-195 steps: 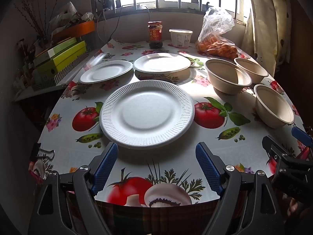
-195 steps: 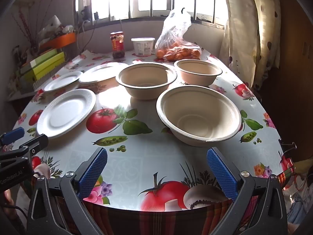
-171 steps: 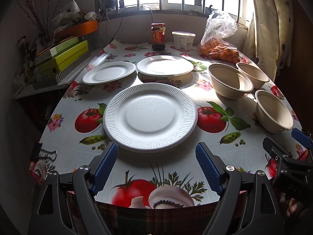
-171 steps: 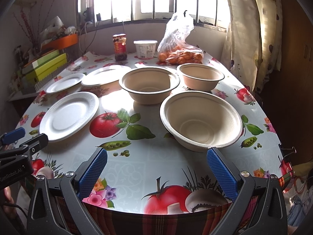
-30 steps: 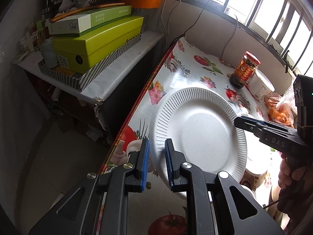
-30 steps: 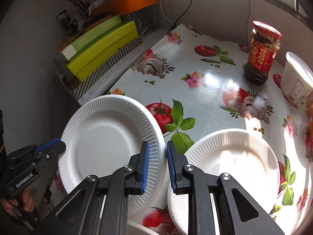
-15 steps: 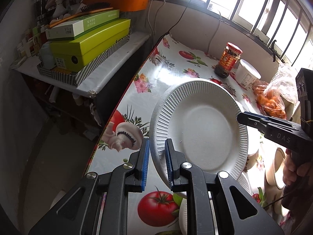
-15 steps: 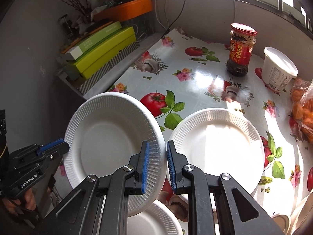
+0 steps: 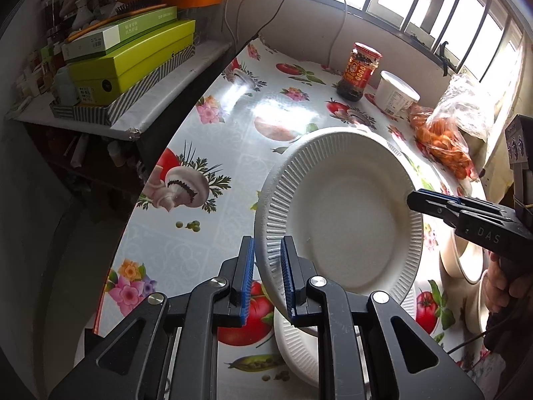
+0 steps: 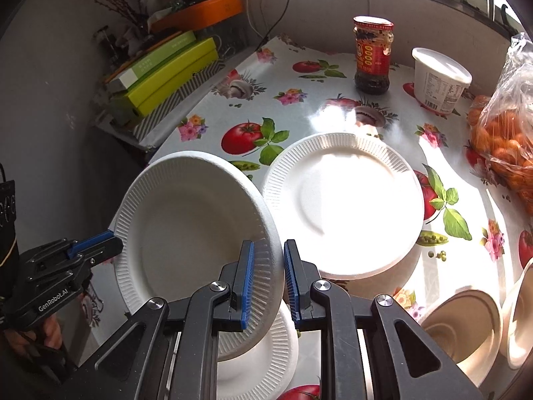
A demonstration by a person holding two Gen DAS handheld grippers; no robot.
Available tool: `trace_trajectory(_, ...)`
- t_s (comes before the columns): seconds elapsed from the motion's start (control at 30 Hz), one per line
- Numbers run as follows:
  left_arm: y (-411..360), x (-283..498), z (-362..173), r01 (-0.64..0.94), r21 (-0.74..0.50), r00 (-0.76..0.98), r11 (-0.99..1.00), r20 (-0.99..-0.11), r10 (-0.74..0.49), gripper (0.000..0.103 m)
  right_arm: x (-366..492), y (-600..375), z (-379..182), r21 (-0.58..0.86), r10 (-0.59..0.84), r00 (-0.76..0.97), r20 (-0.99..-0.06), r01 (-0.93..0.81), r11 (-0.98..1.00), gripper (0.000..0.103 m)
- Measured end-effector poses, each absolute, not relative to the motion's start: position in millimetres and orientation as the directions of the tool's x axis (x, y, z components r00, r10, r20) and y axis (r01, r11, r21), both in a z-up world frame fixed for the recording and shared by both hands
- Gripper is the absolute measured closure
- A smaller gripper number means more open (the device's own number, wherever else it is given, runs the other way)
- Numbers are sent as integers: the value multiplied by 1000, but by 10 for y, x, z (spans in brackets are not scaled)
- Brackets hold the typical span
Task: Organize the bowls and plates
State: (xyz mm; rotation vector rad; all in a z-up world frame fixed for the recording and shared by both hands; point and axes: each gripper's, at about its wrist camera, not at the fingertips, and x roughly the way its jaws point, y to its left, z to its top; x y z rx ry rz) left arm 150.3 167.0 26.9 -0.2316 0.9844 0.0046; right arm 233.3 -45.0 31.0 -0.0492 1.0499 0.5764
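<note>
White foam plates, qty 3. One held plate (image 9: 343,213) is off the table, tilted, pinched at opposite rim edges by both claws. Left gripper (image 9: 268,273) is clamped on its near rim, right gripper (image 10: 268,276) on the far side. A second plate (image 10: 343,206) lies flat on the tablecloth (image 10: 299,106), just beside the held one. A third plate (image 10: 263,363) lies under the held one, mostly hidden.

Beige bowls (image 10: 466,326), 2 seen in part, at table's right edge.

Misc: 1 red-label jar (image 10: 372,56), 1 white tub (image 10: 439,80), 1 bag of oranges (image 10: 506,133), green boxes (image 9: 133,60) stacked on side shelf.

Vs. 1 s ago: held plate has shifted rightwards, away from the shelf edge and toward the flat plates; both claws unchanged, same pinch.

Writing: "GenRobot.AI" on left gripper body, "DAS" on right one. Jar and tub text too small to read.
</note>
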Motion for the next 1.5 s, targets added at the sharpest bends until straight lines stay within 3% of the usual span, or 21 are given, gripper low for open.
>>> trace_trajectory(1.5,1371,1175,-82,-106,-196,441,975,-888,-130,86,1894,-706,-41,209,374,305,-876,-459,864,85)
